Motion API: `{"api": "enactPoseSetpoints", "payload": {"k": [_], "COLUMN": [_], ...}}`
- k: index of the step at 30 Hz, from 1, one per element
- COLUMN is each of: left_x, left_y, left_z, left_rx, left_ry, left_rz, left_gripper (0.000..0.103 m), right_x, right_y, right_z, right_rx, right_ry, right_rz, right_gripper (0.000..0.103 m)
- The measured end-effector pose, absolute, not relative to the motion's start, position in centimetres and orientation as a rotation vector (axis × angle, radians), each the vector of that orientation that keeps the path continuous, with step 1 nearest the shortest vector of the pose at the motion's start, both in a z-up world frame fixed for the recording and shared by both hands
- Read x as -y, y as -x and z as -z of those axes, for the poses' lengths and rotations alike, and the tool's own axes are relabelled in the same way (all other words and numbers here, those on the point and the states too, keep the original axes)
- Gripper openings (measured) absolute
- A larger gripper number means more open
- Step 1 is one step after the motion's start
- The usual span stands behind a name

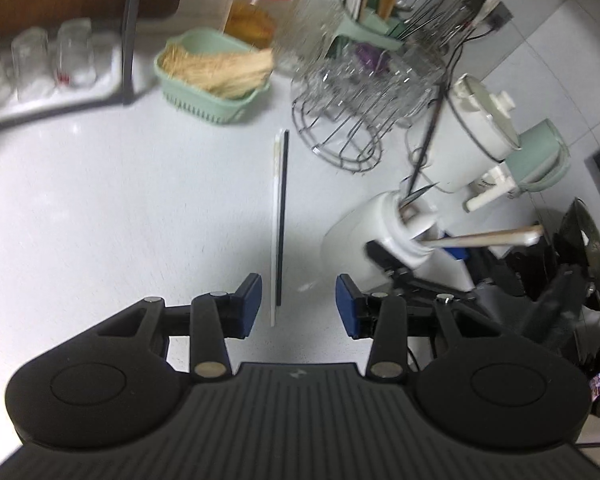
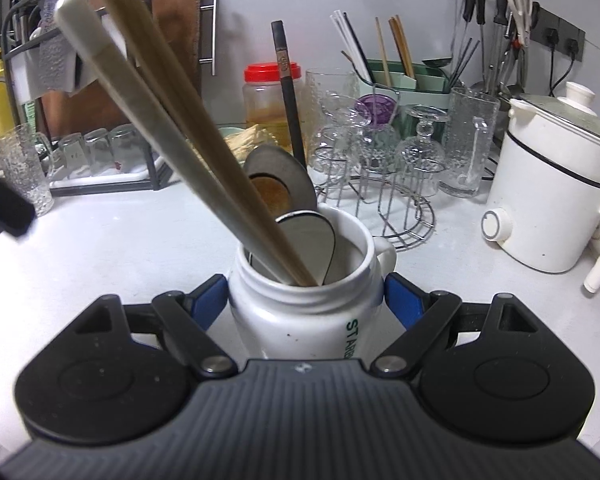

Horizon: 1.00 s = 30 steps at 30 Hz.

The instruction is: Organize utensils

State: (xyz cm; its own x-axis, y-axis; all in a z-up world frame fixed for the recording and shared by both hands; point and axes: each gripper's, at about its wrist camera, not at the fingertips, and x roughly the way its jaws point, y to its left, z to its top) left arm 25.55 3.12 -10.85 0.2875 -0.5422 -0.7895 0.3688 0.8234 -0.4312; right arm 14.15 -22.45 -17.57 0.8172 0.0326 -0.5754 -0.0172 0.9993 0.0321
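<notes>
A black chopstick (image 1: pixel 283 216) and a white chopstick (image 1: pixel 275 236) lie side by side on the white counter (image 1: pixel 120 200). My left gripper (image 1: pixel 299 306) hovers over their near ends, open, with the tips between its blue pads and nothing pressed. My right gripper (image 2: pixel 305 300) is shut on a white mug (image 2: pixel 300 312) that holds cream and tan chopsticks (image 2: pixel 172 128), a black chopstick (image 2: pixel 288 92) and spoons (image 2: pixel 284 184). The same mug (image 1: pixel 364 232) shows at the right of the left wrist view.
A green basket (image 1: pixel 212 76) of straw-like sticks, a red-lidded jar (image 1: pixel 256 8) and a wire rack of glasses (image 1: pixel 364 92) stand at the back. A green utensil caddy (image 2: pixel 400 80), a white cooker (image 2: pixel 552 184) and a dish rack with glasses (image 2: pixel 92 148) line the wall.
</notes>
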Motion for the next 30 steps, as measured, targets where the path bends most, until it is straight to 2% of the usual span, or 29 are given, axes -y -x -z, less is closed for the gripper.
{"api": "enactPoseSetpoints", "payload": {"k": [5, 13, 21, 30], "left_x": [-1.7, 1.4, 3.0, 4.6], "left_y": [-25.5, -25.2, -25.0, -25.2], "left_z": [14.9, 19.8, 21.5, 22.1], "left_rx": [-1.165, -1.21, -1.199, -1.168], "left_ry": [0.189, 0.098, -0.032, -0.089], "left_rz": [0.608, 0.61, 0.579, 0.57], "left_gripper": [0.038, 0.018, 0.013, 0.012], "right_x": [23.3, 23.6, 23.4, 23.4], "right_y": [-14.1, -14.3, -14.7, -14.5], "right_z": [17.5, 17.5, 17.2, 17.4], "right_rx": [-0.62, -0.634, -0.659, -0.659], "right_ry": [-0.02, -0.013, -0.003, 0.002], "right_rz": [-0.021, -0.041, -0.039, -0.037], "right_gripper": [0.087, 0.087, 0.087, 0.087]}}
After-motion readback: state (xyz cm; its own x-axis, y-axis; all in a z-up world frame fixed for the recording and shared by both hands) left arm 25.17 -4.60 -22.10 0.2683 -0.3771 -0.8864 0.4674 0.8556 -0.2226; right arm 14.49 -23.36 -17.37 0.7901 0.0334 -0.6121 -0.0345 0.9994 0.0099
